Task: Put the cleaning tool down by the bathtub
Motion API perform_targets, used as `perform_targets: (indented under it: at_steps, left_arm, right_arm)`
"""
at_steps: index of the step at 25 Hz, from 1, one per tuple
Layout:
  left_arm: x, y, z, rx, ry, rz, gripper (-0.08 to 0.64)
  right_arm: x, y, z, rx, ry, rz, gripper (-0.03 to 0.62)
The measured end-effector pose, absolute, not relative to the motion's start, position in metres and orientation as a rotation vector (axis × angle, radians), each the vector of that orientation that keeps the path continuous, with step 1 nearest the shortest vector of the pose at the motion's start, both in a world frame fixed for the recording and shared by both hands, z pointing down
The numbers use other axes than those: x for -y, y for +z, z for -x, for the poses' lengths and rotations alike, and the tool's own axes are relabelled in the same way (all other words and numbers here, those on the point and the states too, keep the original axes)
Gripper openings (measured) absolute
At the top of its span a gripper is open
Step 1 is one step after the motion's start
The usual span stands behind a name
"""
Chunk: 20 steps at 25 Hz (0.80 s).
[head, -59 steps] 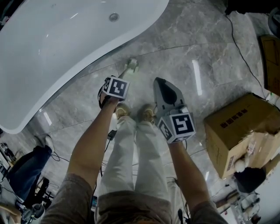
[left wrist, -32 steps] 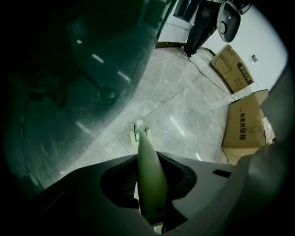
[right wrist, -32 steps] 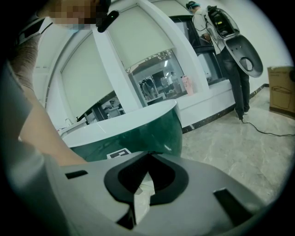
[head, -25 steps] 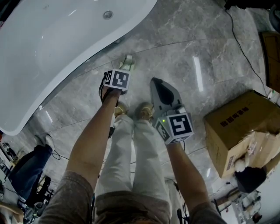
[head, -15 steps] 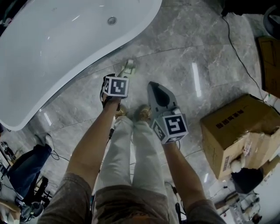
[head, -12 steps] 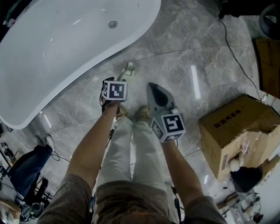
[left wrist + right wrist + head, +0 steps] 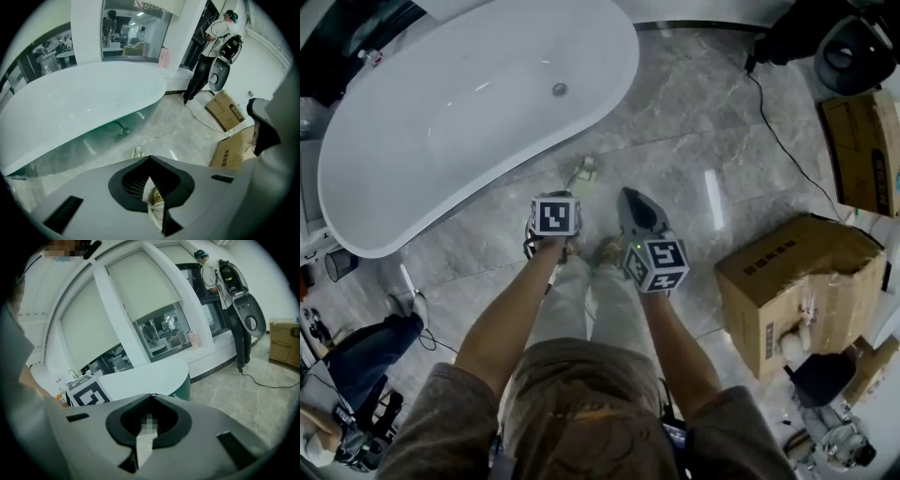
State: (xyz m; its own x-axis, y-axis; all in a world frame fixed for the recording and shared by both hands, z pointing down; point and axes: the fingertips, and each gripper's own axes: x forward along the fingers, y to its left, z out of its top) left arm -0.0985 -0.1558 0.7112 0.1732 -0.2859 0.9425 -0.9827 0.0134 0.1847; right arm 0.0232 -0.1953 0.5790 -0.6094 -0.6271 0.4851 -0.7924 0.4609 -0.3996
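Observation:
The cleaning tool (image 7: 584,172), small and pale, lies on the marble floor beside the white bathtub (image 7: 441,141). In the left gripper view the cleaning tool (image 7: 137,152) shows on the floor just past the jaw tips, below the bathtub's wall (image 7: 79,140). My left gripper (image 7: 150,157) has just been closing and now stands shut with nothing between its jaws; its marker cube (image 7: 554,216) hangs above the person's feet. My right gripper (image 7: 631,196) is beside it, also shut and empty, and points toward the tub's end (image 7: 154,373).
An opened cardboard box (image 7: 787,281) stands at the right, a second box (image 7: 862,150) behind it. A black cable (image 7: 773,136) runs over the floor to a scooter (image 7: 853,52). A person (image 7: 208,51) stands by the scooter. Another person's legs (image 7: 366,347) are at the lower left.
Both grippers have risen away from the floor and more of the room shows. The cleaning tool stays lying by the bathtub, now farther below the left gripper.

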Motion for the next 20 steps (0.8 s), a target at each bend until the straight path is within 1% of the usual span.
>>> perform_targets:
  at_steps: [11, 20]
  left_arm:
    - [0.138, 0.529, 0.11, 1.376, 0.716, -1.67, 0.008]
    - [0.106, 0.421, 0.112, 1.4, 0.539, -1.903, 0.008]
  right_arm:
    - [0.161, 0.458, -0.009, 2.487, 0.878, -1.162, 0.0]
    - [0.116, 0.375, 0.02, 2.623, 0.879, -0.974, 0.0]
